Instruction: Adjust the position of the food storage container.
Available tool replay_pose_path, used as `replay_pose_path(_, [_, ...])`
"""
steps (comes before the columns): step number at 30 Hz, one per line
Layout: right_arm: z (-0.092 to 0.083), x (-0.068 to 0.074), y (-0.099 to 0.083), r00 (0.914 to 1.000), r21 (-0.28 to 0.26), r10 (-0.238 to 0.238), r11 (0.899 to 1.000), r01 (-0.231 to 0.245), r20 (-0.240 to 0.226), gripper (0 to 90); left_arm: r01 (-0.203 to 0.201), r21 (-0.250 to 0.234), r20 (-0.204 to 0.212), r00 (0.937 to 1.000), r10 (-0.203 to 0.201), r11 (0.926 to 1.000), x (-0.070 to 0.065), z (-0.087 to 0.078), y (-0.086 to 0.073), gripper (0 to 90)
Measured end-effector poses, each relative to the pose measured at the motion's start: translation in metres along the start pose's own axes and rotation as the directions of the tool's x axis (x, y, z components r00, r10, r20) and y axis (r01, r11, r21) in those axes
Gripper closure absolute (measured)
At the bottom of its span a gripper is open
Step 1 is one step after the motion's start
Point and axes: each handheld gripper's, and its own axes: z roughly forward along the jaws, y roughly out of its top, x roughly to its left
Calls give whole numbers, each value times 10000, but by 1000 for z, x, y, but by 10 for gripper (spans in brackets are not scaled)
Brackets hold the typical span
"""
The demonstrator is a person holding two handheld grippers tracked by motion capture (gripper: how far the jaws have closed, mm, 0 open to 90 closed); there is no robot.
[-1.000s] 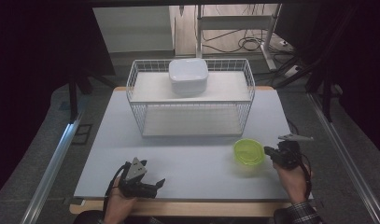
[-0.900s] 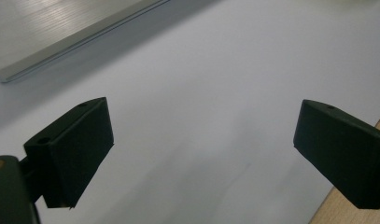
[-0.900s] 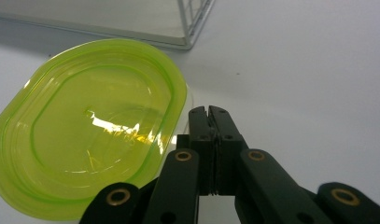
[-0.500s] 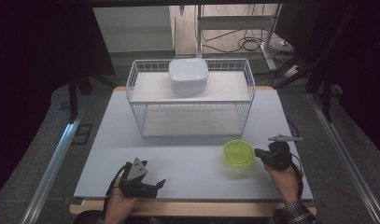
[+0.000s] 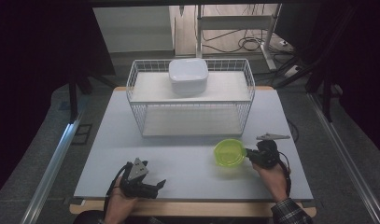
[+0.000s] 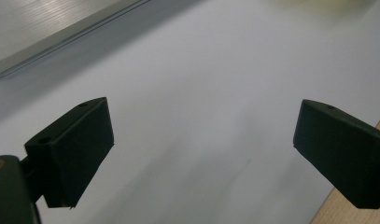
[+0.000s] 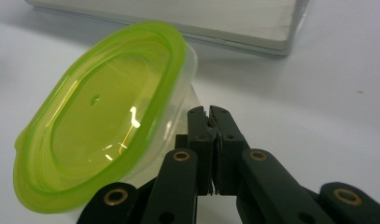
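Note:
A clear tub with a lime-green lid [image 5: 229, 153] [image 7: 99, 121] sits on the white table, right of centre. My right gripper [image 5: 249, 155] [image 7: 208, 112] lies just to its right, shut, jaws pressed together with nothing visibly between them. The left jaw rests against the tub's clear wall under the lid's rim. My left gripper [image 5: 155, 186] [image 6: 201, 149] rests near the front edge at the left, open wide over bare table, holding nothing.
A white wire basket rack [image 5: 131, 93] stands at the back middle of the table, with a white lidded container [image 5: 187, 75] on its upper shelf. Its base board [image 7: 201, 18] lies just beyond the tub. The wooden table edge [image 6: 365, 210] is near the left gripper.
My right gripper and the green-lidded tub have slid together to the left across the table. The left gripper has stayed put.

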Motion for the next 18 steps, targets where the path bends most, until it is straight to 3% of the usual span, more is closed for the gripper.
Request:
replay_pose_path(10, [20, 9, 7, 9988, 87, -181, 9998, 185, -445, 877, -13, 81, 5, 10000, 13, 10000, 0, 2, 0, 47])
replay_pose_path(18, [37, 28, 11, 9946, 305, -585, 9977, 613, -857, 877, -44, 174, 7, 10000, 44, 9998, -1, 3, 0, 47])
